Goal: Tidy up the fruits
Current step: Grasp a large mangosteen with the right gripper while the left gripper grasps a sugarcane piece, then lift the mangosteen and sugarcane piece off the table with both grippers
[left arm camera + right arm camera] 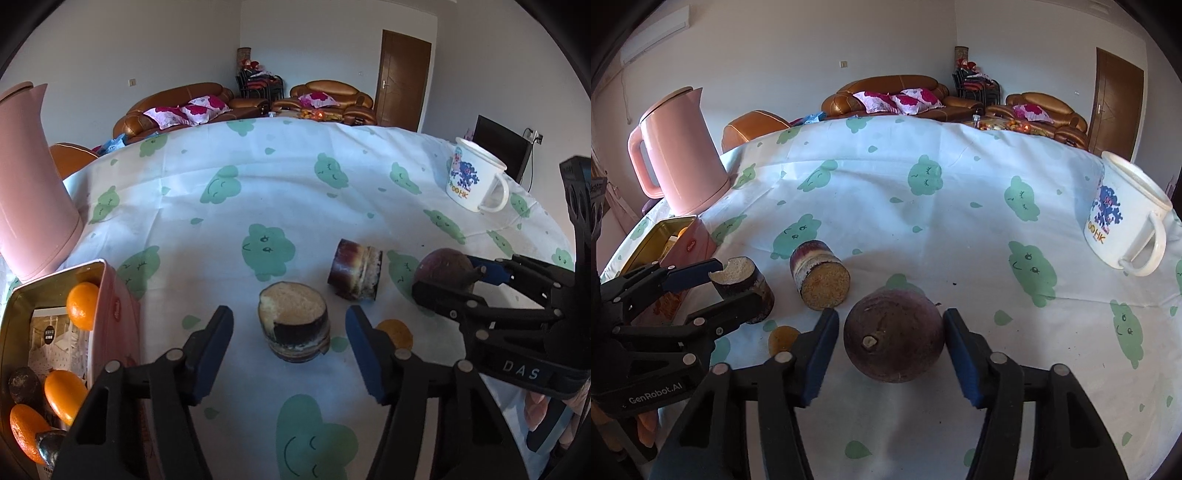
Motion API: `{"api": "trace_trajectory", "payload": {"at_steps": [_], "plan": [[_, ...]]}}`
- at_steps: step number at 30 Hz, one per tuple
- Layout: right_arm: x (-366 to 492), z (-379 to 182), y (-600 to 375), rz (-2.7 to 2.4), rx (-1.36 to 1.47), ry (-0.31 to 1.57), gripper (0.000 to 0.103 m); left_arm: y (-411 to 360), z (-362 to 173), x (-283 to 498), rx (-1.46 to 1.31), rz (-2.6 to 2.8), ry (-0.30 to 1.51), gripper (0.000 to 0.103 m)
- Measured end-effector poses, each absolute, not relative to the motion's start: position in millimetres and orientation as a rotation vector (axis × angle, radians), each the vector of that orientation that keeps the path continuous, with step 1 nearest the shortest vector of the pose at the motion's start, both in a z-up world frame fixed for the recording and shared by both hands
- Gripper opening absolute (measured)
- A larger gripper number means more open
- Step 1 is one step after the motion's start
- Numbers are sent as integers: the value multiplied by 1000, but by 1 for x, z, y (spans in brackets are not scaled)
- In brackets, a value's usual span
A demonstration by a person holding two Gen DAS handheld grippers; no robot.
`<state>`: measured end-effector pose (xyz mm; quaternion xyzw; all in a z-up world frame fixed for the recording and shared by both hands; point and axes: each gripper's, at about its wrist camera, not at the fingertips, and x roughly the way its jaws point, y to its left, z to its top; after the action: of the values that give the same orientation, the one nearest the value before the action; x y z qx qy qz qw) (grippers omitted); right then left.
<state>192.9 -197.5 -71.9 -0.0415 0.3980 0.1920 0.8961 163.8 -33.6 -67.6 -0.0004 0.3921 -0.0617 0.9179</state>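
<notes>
My left gripper [290,325] is open, its jaws on either side of an upright cut sugarcane piece [293,325] without touching it. A second sugarcane piece [355,272] lies on its side behind. My right gripper [892,338] is open around a round dark purple fruit [894,334] on the tablecloth; the fruit also shows in the left wrist view [443,267]. A pink tin box [55,354] at the left holds oranges [83,305] and a dark fruit [24,384]. A small orange piece [395,332] lies beside the left gripper's right finger.
A pink kettle [677,157] stands at the far left behind the tin. A white printed mug [1124,218] stands at the right. The table [923,229] has a white cloth with green cloud prints. Sofas and a door are behind.
</notes>
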Motion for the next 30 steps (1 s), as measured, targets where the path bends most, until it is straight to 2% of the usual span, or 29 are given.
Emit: {"api": "trace_trajectory", "payload": {"at_steps": [1,2,3,30], "plan": [[193,-72,-199,402,-76,825,55,-33,-68,165,-6,-133,813,55],[193,-73,-199,404,-72,825,55,-33,-69,165,-12,-142,819,42],[192,-73,-199,404,-75,825,55,-32,-69,165,-15,-149,820,41],[167,-48,-205,431,-64,636,55,-25,-47,141,-34,-136,644,41]]}}
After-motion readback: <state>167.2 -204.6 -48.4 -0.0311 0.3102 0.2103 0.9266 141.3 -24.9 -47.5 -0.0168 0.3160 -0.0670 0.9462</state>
